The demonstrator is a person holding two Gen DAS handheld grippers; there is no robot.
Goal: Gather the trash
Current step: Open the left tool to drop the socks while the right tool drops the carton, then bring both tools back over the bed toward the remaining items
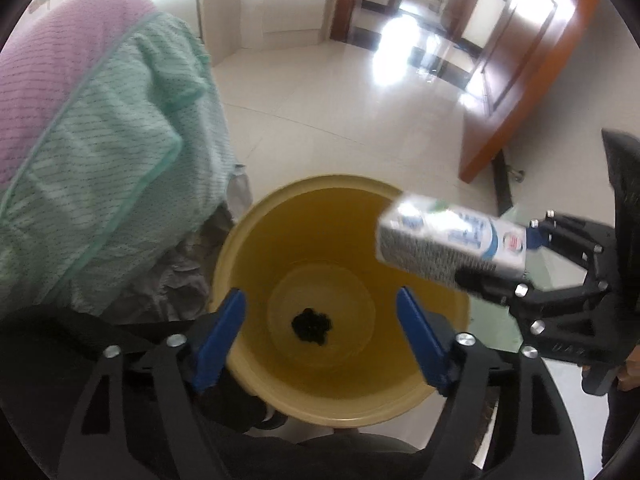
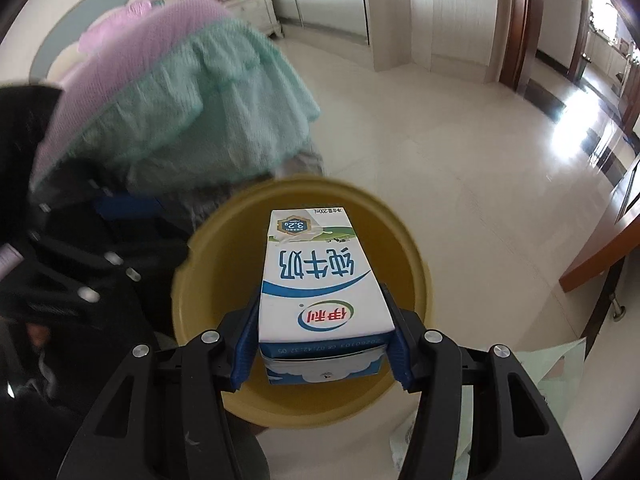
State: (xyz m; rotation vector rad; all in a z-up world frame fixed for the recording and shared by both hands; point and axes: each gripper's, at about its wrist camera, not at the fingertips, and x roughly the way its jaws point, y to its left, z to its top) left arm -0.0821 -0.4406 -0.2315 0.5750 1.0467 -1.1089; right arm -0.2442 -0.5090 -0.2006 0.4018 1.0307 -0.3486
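A bed with pink and green bedding [image 1: 92,128] is lying at the left, beside a yellow bin [image 1: 340,400] standing on the tiled floor [image 1: 320,120]. The left gripper [image 1: 320,340] is hovering over the bin's mouth, its blue fingers [image 1: 218,340] standing wide apart with nothing between them. A small dark clump [image 1: 312,325] is sitting on the bin's bottom. To the right, the right gripper [image 2: 322,344] is clamping a milk carton [image 2: 316,276] at its base, holding it over the open bin.
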